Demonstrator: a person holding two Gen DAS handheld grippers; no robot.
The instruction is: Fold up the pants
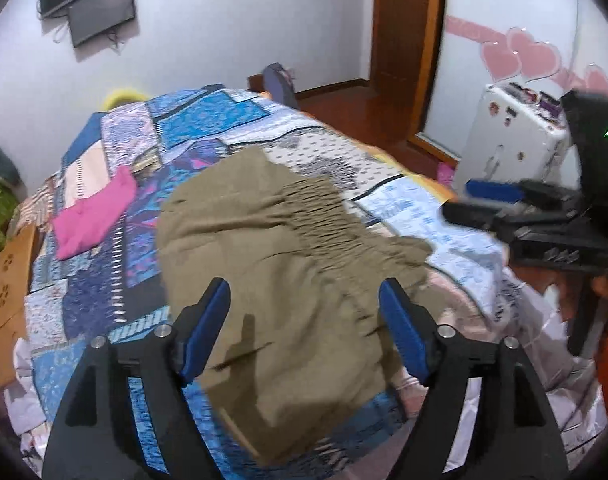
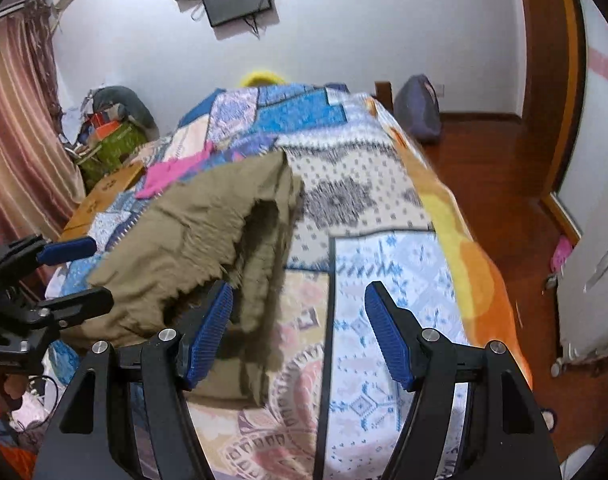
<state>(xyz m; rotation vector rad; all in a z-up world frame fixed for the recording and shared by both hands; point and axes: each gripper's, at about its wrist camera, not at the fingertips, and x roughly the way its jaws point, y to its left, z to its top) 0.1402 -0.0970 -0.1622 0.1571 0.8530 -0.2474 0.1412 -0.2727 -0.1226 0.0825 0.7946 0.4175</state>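
Note:
Olive-brown pants [image 1: 271,264] lie folded in a bundle on the patchwork bedspread [image 1: 191,128], with the elastic waistband toward the right. My left gripper [image 1: 304,312] is open and hovers just above the near part of the pants, holding nothing. My right gripper [image 2: 297,320] is open and empty, above the bedspread just right of the pants [image 2: 207,232]; its left finger is near the waistband edge. The right gripper also shows in the left wrist view [image 1: 484,200], and the left gripper shows in the right wrist view [image 2: 75,276].
A pink garment [image 1: 95,212] lies on the bed beyond the pants. A cardboard box [image 1: 7,296] stands at the bed's left side. A white suitcase [image 1: 512,136] stands on the wooden floor at the right. A dark cushion [image 2: 418,108] leans at the bed's far end.

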